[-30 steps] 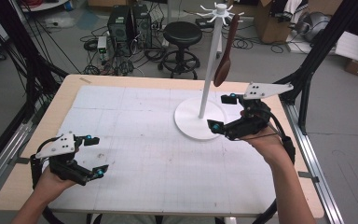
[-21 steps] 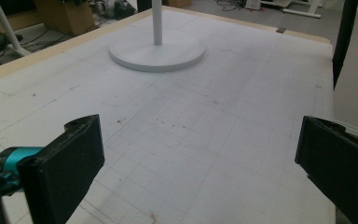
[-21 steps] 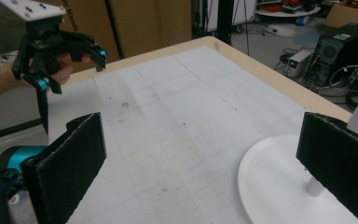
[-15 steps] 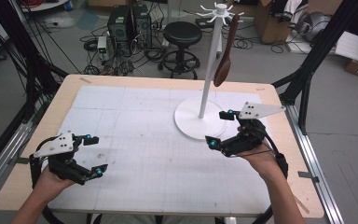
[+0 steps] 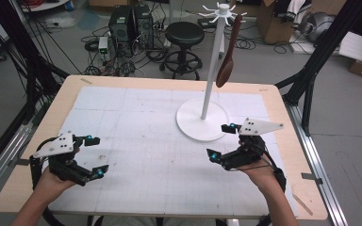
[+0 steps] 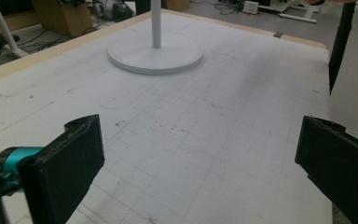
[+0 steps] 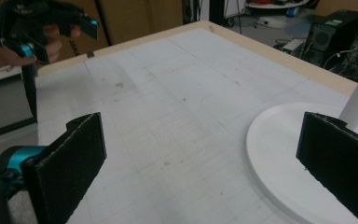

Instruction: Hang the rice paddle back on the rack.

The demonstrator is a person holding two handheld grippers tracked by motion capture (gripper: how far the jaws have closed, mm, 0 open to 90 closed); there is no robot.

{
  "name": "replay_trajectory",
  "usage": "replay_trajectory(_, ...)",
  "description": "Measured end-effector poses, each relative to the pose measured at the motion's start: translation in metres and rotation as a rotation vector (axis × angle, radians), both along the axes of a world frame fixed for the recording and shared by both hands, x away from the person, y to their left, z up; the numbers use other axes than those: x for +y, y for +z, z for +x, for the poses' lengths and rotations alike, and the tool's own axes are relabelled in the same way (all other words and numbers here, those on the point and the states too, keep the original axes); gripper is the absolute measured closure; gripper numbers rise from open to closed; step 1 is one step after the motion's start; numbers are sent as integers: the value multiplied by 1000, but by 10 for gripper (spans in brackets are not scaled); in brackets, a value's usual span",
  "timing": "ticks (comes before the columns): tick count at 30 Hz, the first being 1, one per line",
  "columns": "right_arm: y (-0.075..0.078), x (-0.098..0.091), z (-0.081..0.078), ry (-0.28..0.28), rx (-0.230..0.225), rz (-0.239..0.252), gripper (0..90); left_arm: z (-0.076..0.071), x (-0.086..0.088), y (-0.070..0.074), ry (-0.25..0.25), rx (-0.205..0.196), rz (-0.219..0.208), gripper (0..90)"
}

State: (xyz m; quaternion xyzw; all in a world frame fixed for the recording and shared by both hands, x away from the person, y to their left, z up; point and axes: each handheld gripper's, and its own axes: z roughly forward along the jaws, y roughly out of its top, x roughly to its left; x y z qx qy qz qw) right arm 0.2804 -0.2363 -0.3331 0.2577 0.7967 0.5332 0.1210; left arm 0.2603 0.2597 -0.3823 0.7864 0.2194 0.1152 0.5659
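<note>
A white stand (image 5: 202, 120) with a round base and a tall pole stands right of the table's middle; a brown wooden spoon (image 5: 227, 56) hangs from a hook at its top. My right gripper (image 5: 220, 141) hovers open just in front of the base, nothing between its jaws. Its own view has the base (image 7: 279, 154) close at the right. My left gripper (image 5: 95, 156) is open and empty at the near left. In the left gripper view the stand's base (image 6: 154, 55) lies far ahead across the white mat (image 6: 191, 130).
The white gridded mat (image 5: 136, 146) covers most of the wooden table (image 5: 273, 94). A thin wooden stick (image 5: 301, 203) lies at the near right corner. Behind the table stand a black stool (image 5: 184, 35), computer cases (image 5: 132, 23) and cables on the floor.
My right gripper has drawn back from the stand's base toward the near edge and a little lower. The left gripper has barely moved.
</note>
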Motion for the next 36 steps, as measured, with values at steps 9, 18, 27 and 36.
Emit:
replay_trajectory(9,-13,2,-5,15,8,4,4,0,-1,0,1,-1,6,17)
replay_trajectory(18,-22,4,-8,27,13,0,4,-1,-1,0,-3,-5,4,17)
replay_trajectory(27,-29,8,-12,21,9,-8,4,0,0,0,-8,-7,-3,17)
replay_trajectory(36,-35,5,-17,25,19,-8,4,-1,-1,0,-8,-12,-8,17)
